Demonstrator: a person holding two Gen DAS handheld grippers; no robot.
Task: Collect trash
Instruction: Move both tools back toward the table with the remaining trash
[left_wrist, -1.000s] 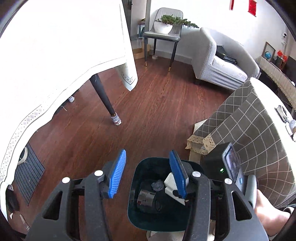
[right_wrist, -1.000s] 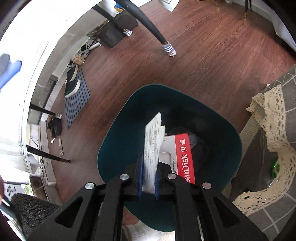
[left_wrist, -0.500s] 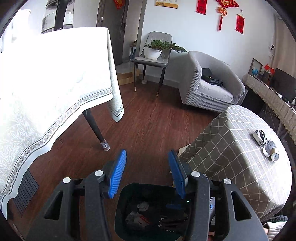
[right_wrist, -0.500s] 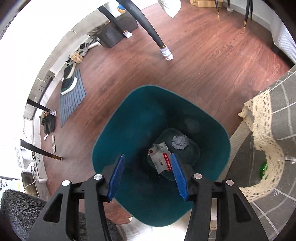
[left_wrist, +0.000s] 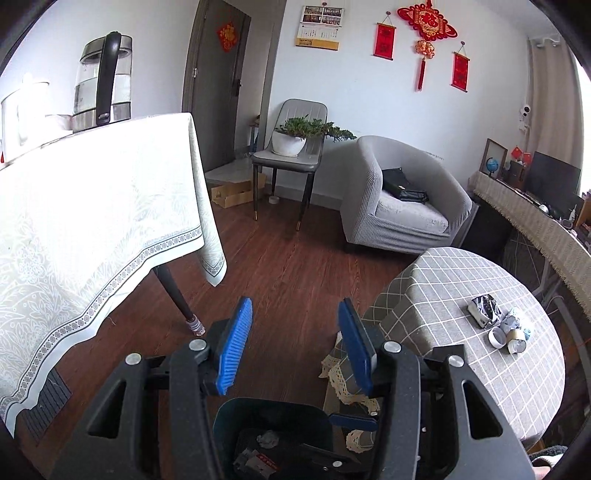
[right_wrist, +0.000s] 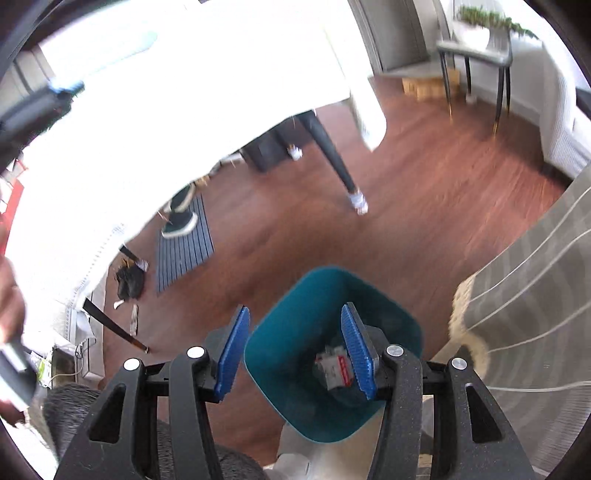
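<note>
A teal trash bin stands on the wooden floor beside the round checked table. A red and white SanDisk package lies in it, with a crumpled grey wad visible in the left wrist view. My right gripper is open and empty above the bin. My left gripper is open and empty, raised above the bin. On the checked table lie a crumpled foil wrapper and small tape rolls.
A table with a white cloth and dark leg stands at the left, with a kettle on it. A grey armchair and a chair with a plant stand at the back. A floor mat and shoes lie under the white table.
My right gripper opened and dropped the paper and SanDisk package into the bin, then lifted away. My left gripper rose and tilted up, so the room and checked table came into view.
</note>
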